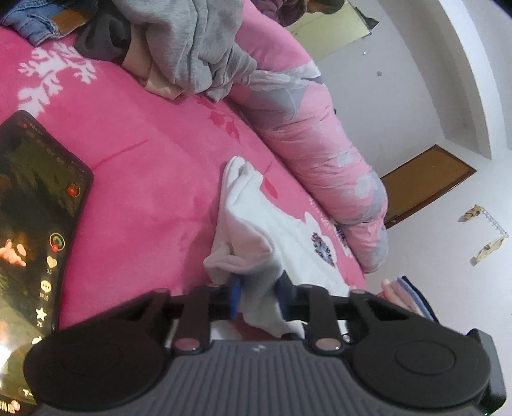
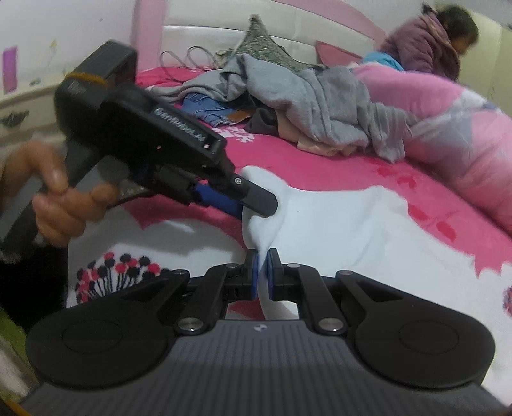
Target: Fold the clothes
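Note:
A white garment (image 1: 272,220) lies crumpled on the pink bedspread (image 1: 144,166). In the left wrist view my left gripper (image 1: 259,289) has a bunched fold of it pressed between its blue pads (image 1: 235,297). The right wrist view shows that same left gripper (image 2: 252,209), held by a hand (image 2: 57,198), pinching the garment's (image 2: 352,230) raised edge. Just below it my right gripper (image 2: 264,262) is shut on a thin fold of the same white cloth, and the fabric is pulled up into a peak between the two grippers.
A lit phone (image 1: 38,208) lies on the bedspread at the left. A pile of grey and other clothes (image 2: 320,105) sits farther back, with jeans (image 1: 32,22) beside it. A rolled pink quilt (image 2: 448,144) borders the right side. A person in a purple jacket (image 2: 428,44) is beyond it.

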Action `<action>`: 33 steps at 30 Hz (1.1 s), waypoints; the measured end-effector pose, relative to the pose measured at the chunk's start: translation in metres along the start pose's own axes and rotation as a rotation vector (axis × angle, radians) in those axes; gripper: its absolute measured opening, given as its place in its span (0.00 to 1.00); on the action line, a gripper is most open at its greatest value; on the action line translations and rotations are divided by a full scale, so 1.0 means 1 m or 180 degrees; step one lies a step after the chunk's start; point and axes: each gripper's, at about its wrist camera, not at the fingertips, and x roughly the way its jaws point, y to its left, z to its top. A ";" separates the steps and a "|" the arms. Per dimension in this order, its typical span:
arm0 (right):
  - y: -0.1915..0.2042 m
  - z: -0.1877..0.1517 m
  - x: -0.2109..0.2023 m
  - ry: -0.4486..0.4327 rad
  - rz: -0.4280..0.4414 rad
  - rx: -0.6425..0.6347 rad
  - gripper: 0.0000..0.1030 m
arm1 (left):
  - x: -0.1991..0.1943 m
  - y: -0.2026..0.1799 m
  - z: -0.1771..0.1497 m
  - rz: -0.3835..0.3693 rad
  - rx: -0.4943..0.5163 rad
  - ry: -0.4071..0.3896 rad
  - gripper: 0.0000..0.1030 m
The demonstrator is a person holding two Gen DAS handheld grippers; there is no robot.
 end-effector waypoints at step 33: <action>0.048 0.010 0.005 -0.0468 0.0488 0.0079 0.07 | -0.048 -0.039 -0.002 0.0576 0.0924 -0.0479 0.30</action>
